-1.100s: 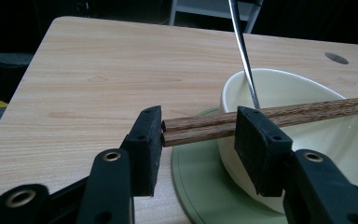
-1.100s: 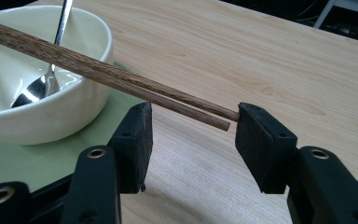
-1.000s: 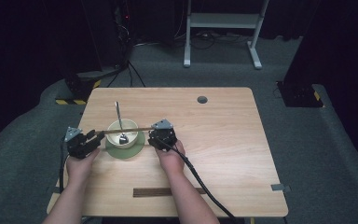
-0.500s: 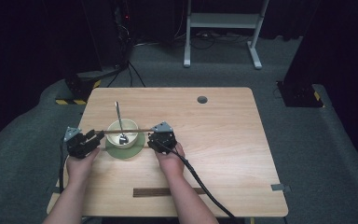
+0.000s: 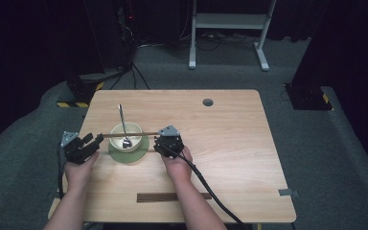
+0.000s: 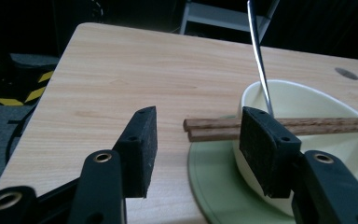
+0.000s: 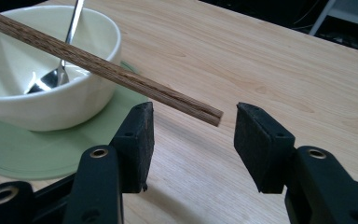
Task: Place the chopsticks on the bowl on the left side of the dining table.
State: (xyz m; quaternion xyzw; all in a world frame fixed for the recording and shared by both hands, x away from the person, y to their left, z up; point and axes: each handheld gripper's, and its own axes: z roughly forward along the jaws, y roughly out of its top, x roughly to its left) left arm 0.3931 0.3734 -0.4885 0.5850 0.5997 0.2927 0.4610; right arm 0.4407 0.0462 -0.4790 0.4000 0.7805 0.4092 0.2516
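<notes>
A pair of brown chopsticks (image 5: 129, 134) lies level across the rim of a cream bowl (image 5: 124, 139), which stands on a green saucer (image 5: 141, 151). A metal spoon (image 5: 121, 122) leans in the bowl with its handle pointing away. My left gripper (image 5: 95, 140) is open at the left end of the chopsticks (image 6: 214, 128), and that end lies between its jaws untouched. My right gripper (image 5: 164, 139) is open around the right end of the chopsticks (image 7: 186, 105). In the right gripper view the spoon (image 7: 56, 74) rests inside the bowl (image 7: 65, 93).
A second pair of dark chopsticks (image 5: 172, 197) lies near the table's front edge, between the person's forearms. A round cable hole (image 5: 207, 102) sits at the back of the wooden table (image 5: 230, 143). The right gripper's cable (image 5: 211, 191) trails off the front.
</notes>
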